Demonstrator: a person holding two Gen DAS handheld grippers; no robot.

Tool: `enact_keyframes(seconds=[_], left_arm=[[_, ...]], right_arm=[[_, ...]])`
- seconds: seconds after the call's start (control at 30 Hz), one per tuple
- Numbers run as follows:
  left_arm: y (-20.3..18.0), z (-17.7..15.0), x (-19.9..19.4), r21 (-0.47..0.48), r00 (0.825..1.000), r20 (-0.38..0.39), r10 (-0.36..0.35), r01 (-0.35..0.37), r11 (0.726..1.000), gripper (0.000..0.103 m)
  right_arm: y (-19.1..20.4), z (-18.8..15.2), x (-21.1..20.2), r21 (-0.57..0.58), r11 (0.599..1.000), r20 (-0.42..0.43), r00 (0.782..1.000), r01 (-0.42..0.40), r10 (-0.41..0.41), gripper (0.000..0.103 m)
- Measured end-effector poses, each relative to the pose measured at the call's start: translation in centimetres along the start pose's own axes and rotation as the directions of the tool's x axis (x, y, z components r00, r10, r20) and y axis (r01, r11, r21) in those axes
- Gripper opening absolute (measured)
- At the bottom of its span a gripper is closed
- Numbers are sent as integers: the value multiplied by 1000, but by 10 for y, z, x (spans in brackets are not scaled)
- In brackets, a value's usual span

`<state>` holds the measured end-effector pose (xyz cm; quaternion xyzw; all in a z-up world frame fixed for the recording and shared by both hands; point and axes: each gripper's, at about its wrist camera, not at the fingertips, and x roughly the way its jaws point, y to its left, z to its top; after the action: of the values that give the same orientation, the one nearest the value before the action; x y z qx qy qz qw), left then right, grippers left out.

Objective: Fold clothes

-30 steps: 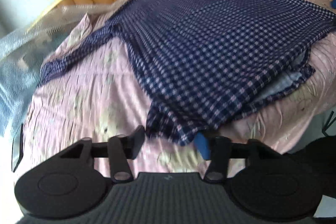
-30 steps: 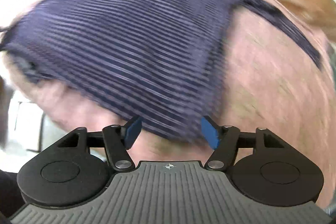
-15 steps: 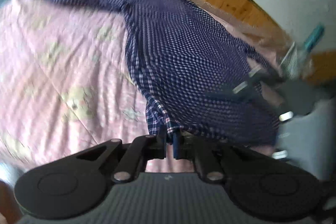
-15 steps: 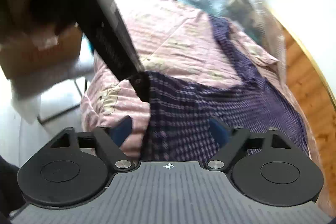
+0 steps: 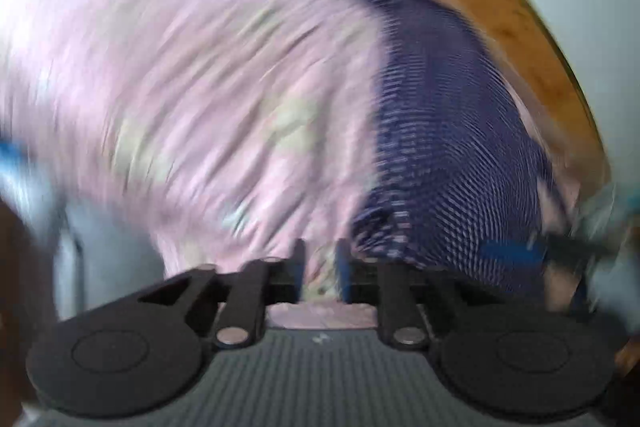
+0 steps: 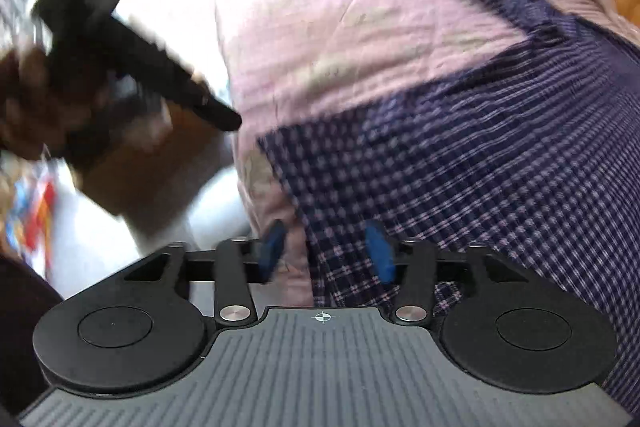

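While the checked shirt (image 6: 500, 155) lies spread on the pink quilt (image 6: 360, 39) of the bed, the left claw (image 5: 320, 273), jaws just opened, is narrow and empty; the right claw (image 6: 326, 251), wider, straddles the hem ungripped. A hasty close risks pinching quilt along with shirt.

Daylight, soft, bright; no hard shadows. Left wrist view: heavy motion smear, pink quilted bedspread (image 5: 192, 75) streaked diagonally, navy checked cotton shirt (image 5: 448, 147) reduced to moiré ripple; only black gripper body at bottom sharp. Right wrist view: less blur, shirt checks (image 6: 500, 167) legible near centre, smeared toward the left edge. Top-left blown out white. Fisheye bending at borders, orange wooden headboard (image 5: 492, 11) curved, corners vignetted.
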<state>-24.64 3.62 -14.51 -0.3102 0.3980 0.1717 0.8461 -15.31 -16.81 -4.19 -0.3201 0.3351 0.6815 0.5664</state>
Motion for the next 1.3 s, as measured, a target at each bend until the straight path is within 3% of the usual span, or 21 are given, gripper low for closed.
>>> enact_keyframes(seconds=[0.03,0.07,0.17,0.27,0.33,0.4,0.47,0.6,0.67,0.7,0.8,0.83,0.87,0.9,0.93,1.0,1.07,1.13,1.17,1.2,1.3], left_arm=[[-19,0,-1,146,998,38,43,-48,988,46],[-36,-4,3,277,996,59,73,-87,957,49],[-76,-13,29,561,991,65,118,-134,817,51],[-85,-22,43,643,984,76,162,-172,746,51],[-84,-22,48,661,979,98,178,-198,723,51],[-81,-28,45,668,974,121,189,-221,711,52],[-80,-29,45,669,971,140,193,-237,704,52],[-91,-20,54,651,973,154,169,-229,724,53],[-93,-14,63,620,974,145,175,-227,751,53],[-91,-10,68,592,977,121,177,-214,777,51],[-75,8,74,419,990,-39,133,-105,902,4],[-64,15,67,298,995,-83,62,-35,954,3],[-50,18,55,149,993,-109,-53,69,986,3],[-35,18,45,1,979,-110,-169,170,985,3],[-22,14,39,-124,961,-105,-257,244,962,2],[-2,-3,42,-286,932,-110,-344,302,909,0],[14,-22,57,-403,917,-126,-379,302,864,0],[25,-37,70,-469,928,-140,-346,246,848,1],[28,-42,70,-477,934,-130,-334,236,846,1],[26,-44,63,-447,944,-123,-307,223,866,1],[-2,-34,29,-219,973,-89,-215,191,957,14]], right_arm=[[-3,1,-4,9,1000,24,1000,10,-10,66],[-6,3,-7,15,1000,42,999,18,-19,67],[-1,9,9,-76,996,19,999,38,-36,68],[18,14,32,-241,970,-21,999,34,-40,64],[21,20,41,-286,958,-37,998,33,-45,47],[10,30,37,-219,974,-26,998,58,-65,27],[-5,38,26,-129,989,13,998,67,-66,21],[-34,46,14,63,998,47,999,6,-9,11],[-46,48,15,132,991,62,998,-9,1,8],[-51,49,15,157,988,66,998,-11,0,6],[-63,51,17,204,978,78,997,-39,24,4],[-65,52,17,209,977,84,996,-51,34,4],[-67,52,17,212,975,91,995,-69,51,4],[-67,53,17,213,971,99,991,-112,93,4],[-67,53,16,213,965,106,985,-155,135,4],[-62,52,19,204,952,105,972,-227,209,4],[-51,43,32,201,941,71,963,-270,261,8],[-39,31,48,199,944,30,964,-263,263,19],[-34,25,55,199,945,13,965,-258,261,38],[-32,18,54,204,948,7,968,-246,250,51],[-36,0,39,251,939,23,971,-235,237,51]])
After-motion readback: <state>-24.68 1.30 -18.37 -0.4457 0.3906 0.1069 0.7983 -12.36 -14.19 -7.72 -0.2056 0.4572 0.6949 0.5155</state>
